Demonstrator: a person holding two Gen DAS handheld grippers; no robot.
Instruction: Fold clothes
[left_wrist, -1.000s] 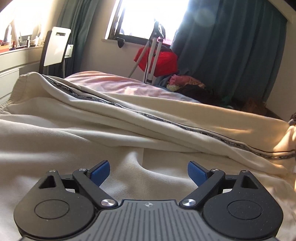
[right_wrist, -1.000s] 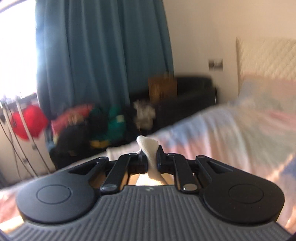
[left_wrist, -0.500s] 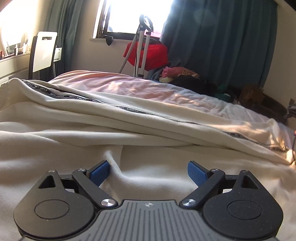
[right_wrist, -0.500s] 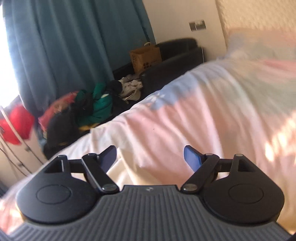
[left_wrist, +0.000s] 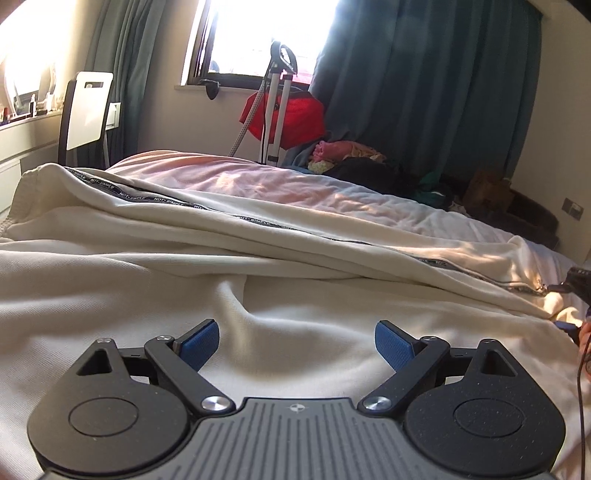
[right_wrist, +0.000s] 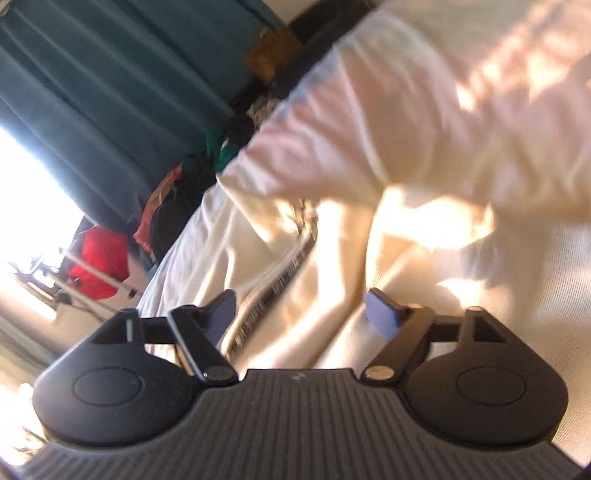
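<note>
A cream garment (left_wrist: 258, 280) with a dark lettered stripe (left_wrist: 255, 219) along one fold lies spread on the bed. My left gripper (left_wrist: 297, 343) is open and empty, low over the cloth. In the right wrist view, tilted and blurred, the same cream garment (right_wrist: 369, 251) with its dark stripe (right_wrist: 291, 269) lies under my right gripper (right_wrist: 301, 314), which is open and empty just above it. The tip of the right gripper shows at the right edge of the left wrist view (left_wrist: 576, 280).
The bed's pink and white sheet (left_wrist: 295, 184) lies beyond the garment. A clothes pile (left_wrist: 354, 158), a red bag (left_wrist: 291, 118) on a stand, teal curtains (left_wrist: 424, 92) and a white chair (left_wrist: 86, 110) stand behind the bed.
My right gripper opened and let go of the cream cloth, then tilted and dropped down toward the garment. My left gripper stayed open over the cloth, shifting its view slightly.
</note>
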